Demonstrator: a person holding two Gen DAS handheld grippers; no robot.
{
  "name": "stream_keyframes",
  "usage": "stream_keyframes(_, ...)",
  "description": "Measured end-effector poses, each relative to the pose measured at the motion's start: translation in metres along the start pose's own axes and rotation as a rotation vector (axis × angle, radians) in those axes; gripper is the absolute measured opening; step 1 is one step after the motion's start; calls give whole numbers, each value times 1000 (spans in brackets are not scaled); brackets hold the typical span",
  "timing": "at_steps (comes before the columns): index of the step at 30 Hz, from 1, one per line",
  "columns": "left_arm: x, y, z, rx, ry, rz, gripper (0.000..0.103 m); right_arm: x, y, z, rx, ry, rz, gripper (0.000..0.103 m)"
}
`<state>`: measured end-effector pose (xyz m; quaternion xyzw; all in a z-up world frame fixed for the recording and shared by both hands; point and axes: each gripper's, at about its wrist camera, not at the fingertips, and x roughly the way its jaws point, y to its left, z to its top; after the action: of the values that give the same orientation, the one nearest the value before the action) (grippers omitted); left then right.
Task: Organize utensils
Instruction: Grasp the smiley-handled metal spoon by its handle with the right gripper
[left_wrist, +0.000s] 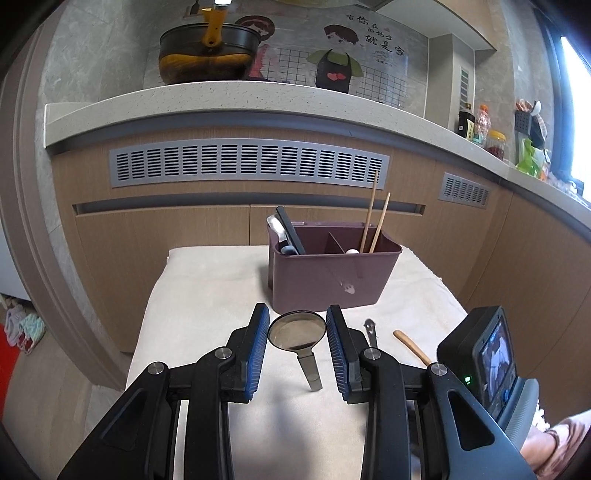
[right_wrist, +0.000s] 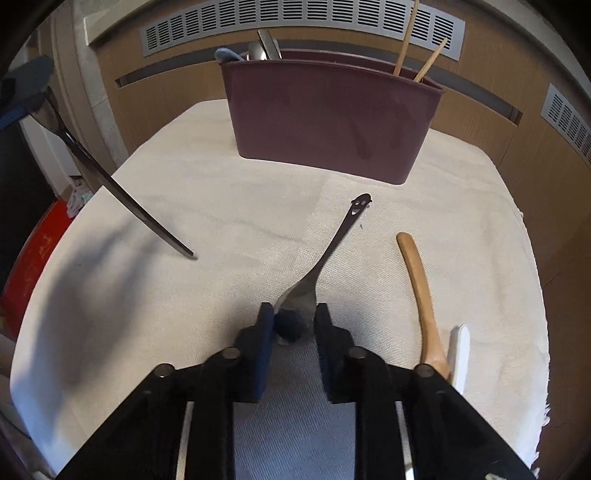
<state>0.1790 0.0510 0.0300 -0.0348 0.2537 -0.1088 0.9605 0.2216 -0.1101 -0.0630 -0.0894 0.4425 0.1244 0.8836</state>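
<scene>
Steel: 1 ladle (left_wrist: 296, 329) in L jaws, 1 spoon (right_wrist: 325, 258) in R jaws, maybe clamped.

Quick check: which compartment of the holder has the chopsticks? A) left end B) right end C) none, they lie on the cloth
B: the two chopsticks stand upright in the right-end compartment of the holder, while spoons fill the left end.
</scene>
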Motion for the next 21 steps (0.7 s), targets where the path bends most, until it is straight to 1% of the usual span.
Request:
stream_keyframes(2,-2,1,-1,-5,2,0,33,-17,-7,2,-17,-45,-22,4)
stream_keyframes(4,-5,0,-1,-7,0,-3,33,-42,-16,5,-20,-106,-13,4)
stream_keyframes(6,-9,-1,0,-9,-5,-8,33,-67,-27,11,-19,-161,16,4)
stream_keyframes(9,-15,-6,2,-7,-15,-10,33,-91,-43,18,3,-197,48,4)
stream_keyframes(10,-17,-7,2,-6,-17,-12,33,-94,-48,20,7,-195,59,4)
stream_keyframes(12,-21,-9,3,-5,-19,-12,33,-86,-53,21,20,-168,69,4)
stream_keyframes(14,-23,-12,2,-1,-18,-7,33,-67,-54,18,37,-125,85,13)
stream_keyframes(15,-23,-12,2,1,-17,-3,33,-54,-54,18,48,-99,90,15)
stream_keyframes(17,-22,-13,1,8,-7,2,33,-23,-60,26,80,-51,104,16)
stream_keyframes(21,-17,-14,-2,25,12,6,33,22,-61,46,120,31,93,16)
